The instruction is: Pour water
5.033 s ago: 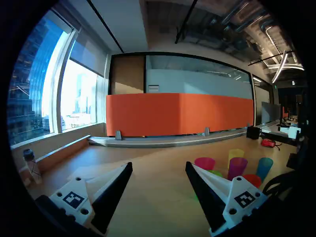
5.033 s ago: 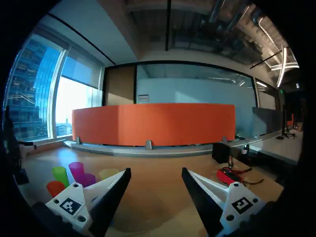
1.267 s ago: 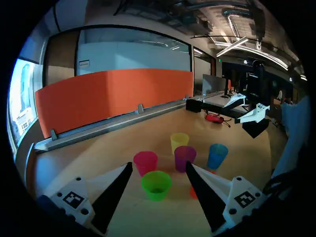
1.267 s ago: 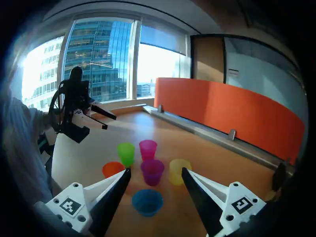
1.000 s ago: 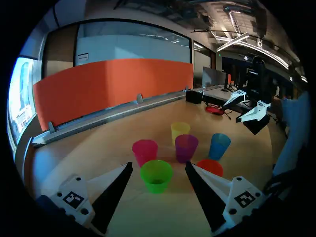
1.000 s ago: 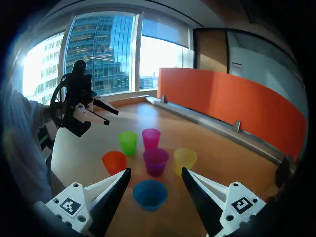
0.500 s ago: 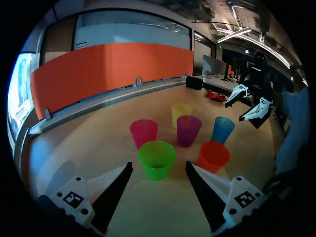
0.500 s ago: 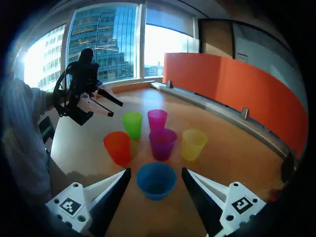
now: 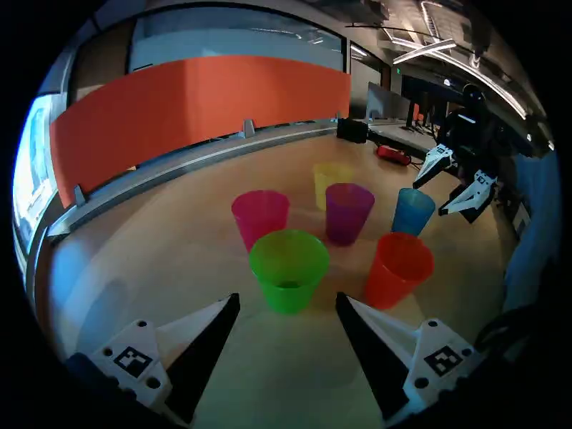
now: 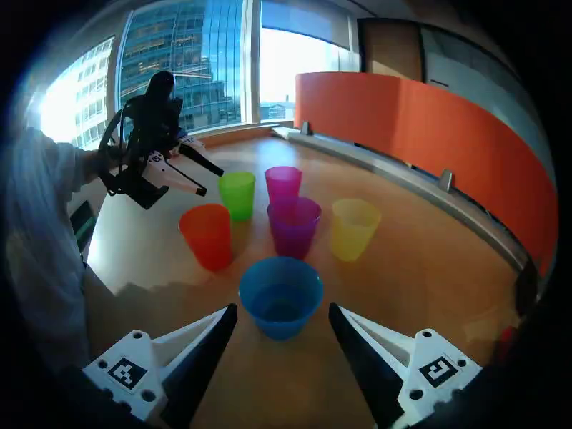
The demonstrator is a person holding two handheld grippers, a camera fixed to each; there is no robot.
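Seeing green cup just ahead of left gripper, fingers apart, holding nothing. Same for blue cup and right gripper. Both tapered, round-rimmed, translucent plastic, upright on smooth wood table. Can't tell contents of either.

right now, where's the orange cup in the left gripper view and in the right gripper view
Left gripper view: the orange cup stands right of centre, just to the right of the green cup.
Right gripper view: the orange cup stands left of centre, beyond and to the left of the blue cup.
Shared landmark: the purple cup in the middle of the cluster, next to the orange cup in both views.
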